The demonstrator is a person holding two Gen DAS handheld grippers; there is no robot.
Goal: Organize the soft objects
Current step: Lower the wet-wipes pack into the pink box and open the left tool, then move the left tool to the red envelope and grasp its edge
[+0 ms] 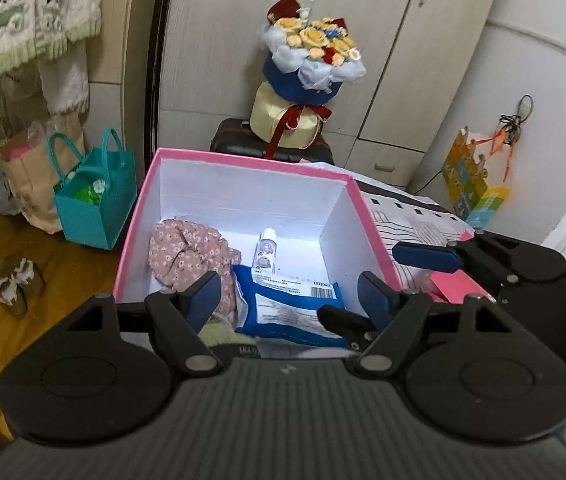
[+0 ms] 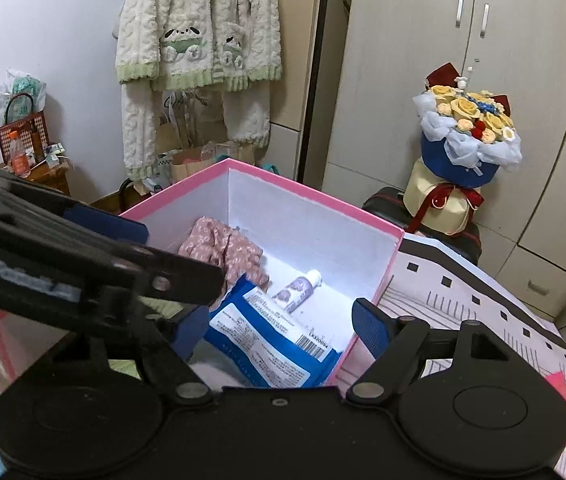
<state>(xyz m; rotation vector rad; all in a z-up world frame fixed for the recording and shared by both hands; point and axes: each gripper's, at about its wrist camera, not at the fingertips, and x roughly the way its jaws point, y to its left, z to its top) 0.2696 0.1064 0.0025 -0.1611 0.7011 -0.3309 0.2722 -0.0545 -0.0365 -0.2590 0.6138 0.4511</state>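
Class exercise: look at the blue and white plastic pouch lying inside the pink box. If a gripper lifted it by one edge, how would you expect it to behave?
The blue pouch would probably sag rather than stay flat: its surface looks wrinkled and puffy. Its glossy film may be slippery, so a pinch could slide. It seems light for its size, since it rests partly on the pink floral cloth without flattening it much.

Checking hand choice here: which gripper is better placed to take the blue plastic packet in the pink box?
Left, probably. The left gripper stands open directly over the blue plastic packet in the pink cardboard box; the right gripper is open too, straddling the box's right wall.
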